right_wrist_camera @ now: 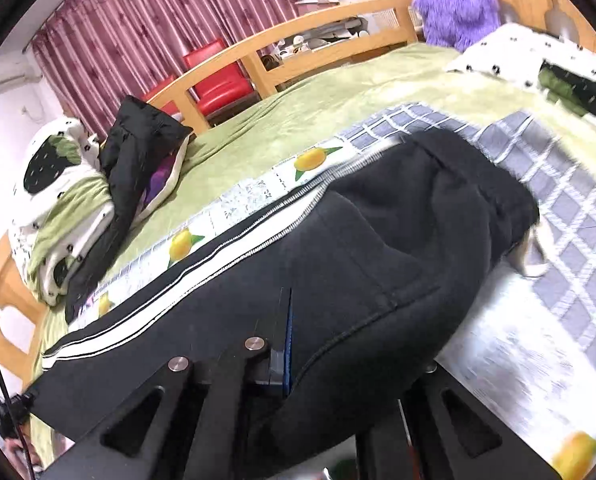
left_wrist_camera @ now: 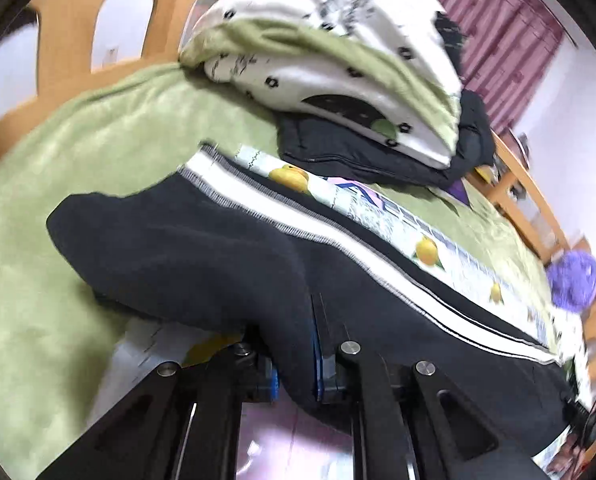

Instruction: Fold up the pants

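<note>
Black pants [left_wrist_camera: 202,248] with a white side stripe lie stretched across a lemon-print cloth [left_wrist_camera: 425,252] on a green bed. My left gripper [left_wrist_camera: 294,364] is shut on a fold of the black fabric at one end and holds it slightly raised. My right gripper [right_wrist_camera: 337,364] is shut on the pants [right_wrist_camera: 369,240] near the waistband end; its right finger is hidden under the fabric. The stripe [right_wrist_camera: 218,256] runs away to the left between both grippers.
A white and green flower-print quilt [left_wrist_camera: 337,48] sits on a black jacket [left_wrist_camera: 377,156] at the bed's far side. A purple plush toy [right_wrist_camera: 453,0] stands by the wooden headboard [right_wrist_camera: 298,36]. A grey checked blanket [right_wrist_camera: 557,184] lies to the right. Red chairs [right_wrist_camera: 218,76] stand by the curtain.
</note>
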